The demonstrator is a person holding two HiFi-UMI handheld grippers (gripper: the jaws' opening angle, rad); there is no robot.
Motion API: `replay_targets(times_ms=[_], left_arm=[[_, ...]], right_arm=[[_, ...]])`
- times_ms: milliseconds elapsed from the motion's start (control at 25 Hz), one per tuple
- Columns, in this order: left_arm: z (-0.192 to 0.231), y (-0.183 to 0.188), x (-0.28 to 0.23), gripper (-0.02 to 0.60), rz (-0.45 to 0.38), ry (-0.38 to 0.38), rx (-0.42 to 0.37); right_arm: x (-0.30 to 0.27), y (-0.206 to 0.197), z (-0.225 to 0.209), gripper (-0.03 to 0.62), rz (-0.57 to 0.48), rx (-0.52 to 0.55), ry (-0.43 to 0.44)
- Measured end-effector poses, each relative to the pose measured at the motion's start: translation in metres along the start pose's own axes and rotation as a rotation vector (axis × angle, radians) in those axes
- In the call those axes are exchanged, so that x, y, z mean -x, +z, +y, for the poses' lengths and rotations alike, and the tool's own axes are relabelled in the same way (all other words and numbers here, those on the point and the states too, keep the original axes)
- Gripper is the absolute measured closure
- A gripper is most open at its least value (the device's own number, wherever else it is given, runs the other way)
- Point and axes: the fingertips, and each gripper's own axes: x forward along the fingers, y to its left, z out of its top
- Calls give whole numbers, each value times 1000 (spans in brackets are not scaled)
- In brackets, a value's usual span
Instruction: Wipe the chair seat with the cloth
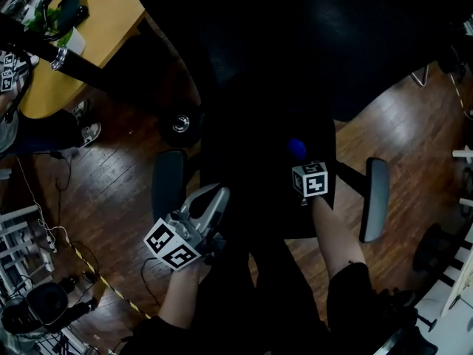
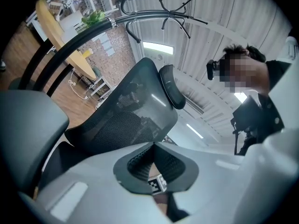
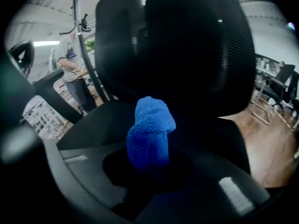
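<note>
blue cloth [image 3: 150, 132], wadded in the clamped fingers of the right gripper [image 1: 299, 161], pokes past their tips over the chair seat [image 3: 100, 120]; we'd press it flat and sweep evenly, the left gripper [image 2: 153, 146] closed, empty.

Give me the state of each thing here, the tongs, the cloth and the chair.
blue cloth: bunched up, clamped.
right tongs: shut on the blue cloth.
left tongs: shut, holding nothing.
office chair: upright, nobody sitting in it.
</note>
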Motion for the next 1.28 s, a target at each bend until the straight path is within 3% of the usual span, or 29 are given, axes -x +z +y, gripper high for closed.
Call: replay_targets(times_ms=[200, 320, 400, 520, 640, 760, 1040, 1280], left_arm=[[-5, 8, 10, 581, -33, 14, -8], [-9, 10, 20, 581, -59, 26, 0], [-9, 10, 27, 581, -70, 33, 5], [-7, 10, 31, 581, -68, 39, -7], [-1, 10, 35, 581, -69, 45, -8], [4, 8, 33, 581, -57, 40, -11], [2, -6, 15, 581, 1, 5, -15], [0, -16, -2, 581, 42, -13, -13]], right_arm=[[-44, 26, 149, 557, -2, 94, 267], [-64, 18, 222, 557, 48, 94, 393], [-70, 9, 256, 557, 71, 114, 435], [-75, 0, 268, 557, 60, 181, 414], [-74, -4, 259, 557, 55, 210, 390], [-71, -15, 224, 557, 73, 184, 326], [-34, -73, 81, 557, 140, 40, 86], [41, -89, -29, 557, 97, -121, -133]])
